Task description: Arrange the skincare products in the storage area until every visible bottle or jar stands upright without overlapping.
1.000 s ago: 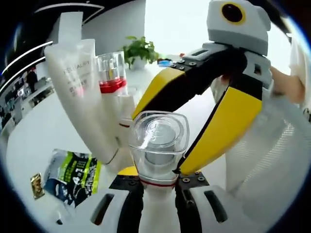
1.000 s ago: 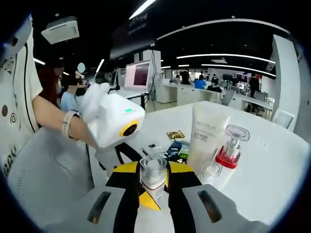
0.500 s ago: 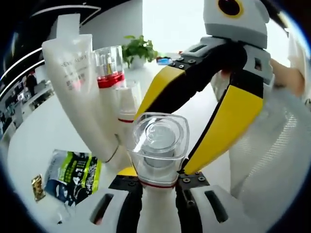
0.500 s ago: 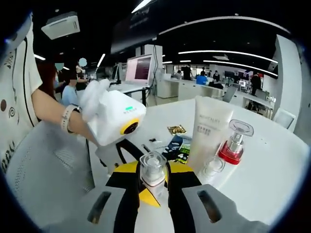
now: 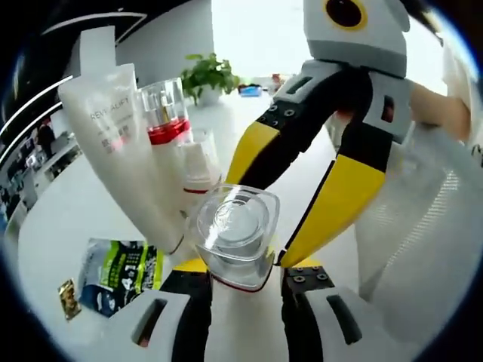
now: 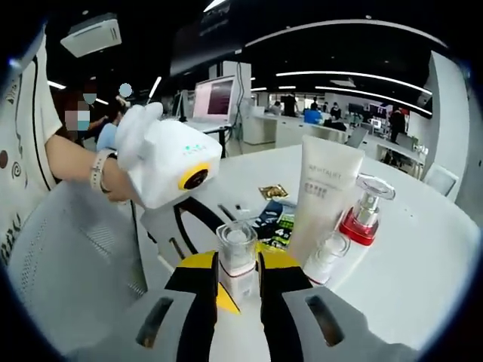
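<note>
While both grippers meet over the white table, they share one small clear-capped bottle. Seen from the left gripper view, the left gripper has its jaws closed narrowly on the bottle's white body below the red band, the clear square cap pointing up at the camera. Just behind the cap, the right gripper reaches in from above, its yellow-tipped jaws pressed to either side of the same bottle. In the right gripper view the bottle stands upright between the yellow jaw tips, and the white housing of the left gripper rises behind it, held by a hand with a watch on the wrist.

Just beyond on the table stand three more products close together: a short white bottle with a clear cap, a tall white tube standing on its cap, touching or nearly touching it, and a red-collared pump bottle beside the tube. A dark green sachet lies flat behind them, and a small gold packet farther off. A potted plant sits at the far edge.
</note>
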Available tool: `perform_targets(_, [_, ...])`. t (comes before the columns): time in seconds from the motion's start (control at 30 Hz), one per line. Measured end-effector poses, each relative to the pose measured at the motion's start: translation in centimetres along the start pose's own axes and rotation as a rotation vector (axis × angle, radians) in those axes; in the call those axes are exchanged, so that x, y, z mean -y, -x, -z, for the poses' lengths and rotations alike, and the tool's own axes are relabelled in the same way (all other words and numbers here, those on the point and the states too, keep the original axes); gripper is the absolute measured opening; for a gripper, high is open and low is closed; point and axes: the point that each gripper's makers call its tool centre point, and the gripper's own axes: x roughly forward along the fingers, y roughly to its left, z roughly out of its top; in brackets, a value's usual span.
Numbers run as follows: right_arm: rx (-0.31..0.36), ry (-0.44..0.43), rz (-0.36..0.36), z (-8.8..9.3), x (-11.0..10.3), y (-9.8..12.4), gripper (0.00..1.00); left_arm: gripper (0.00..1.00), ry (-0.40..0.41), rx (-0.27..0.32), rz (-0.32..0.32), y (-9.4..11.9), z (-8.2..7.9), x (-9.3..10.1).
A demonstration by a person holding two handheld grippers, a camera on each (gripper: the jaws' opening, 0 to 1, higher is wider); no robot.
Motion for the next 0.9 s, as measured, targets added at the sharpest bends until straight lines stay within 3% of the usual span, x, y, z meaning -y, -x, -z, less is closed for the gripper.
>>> perform_targets(0.33, [-0.093, 0.02, 0.015, 1.8, 0.1, 0.0, 0.2, 0.25, 0.096, -0.097, -0.011, 0.8, 1.7, -0.4])
perform_targets(0.5, [-0.111, 0.021, 0.019, 2.1, 0.2, 0.0, 0.2, 0.23, 0.082, -0.141, -0.015, 1.1, 2.5, -0.3])
perform_targets(0.9, [-0.143, 0.018, 0.028, 2.9, 0.3, 0.1, 0.2, 0.14, 0.113, -0.139, -0.018, 1.7, 2.6, -0.1])
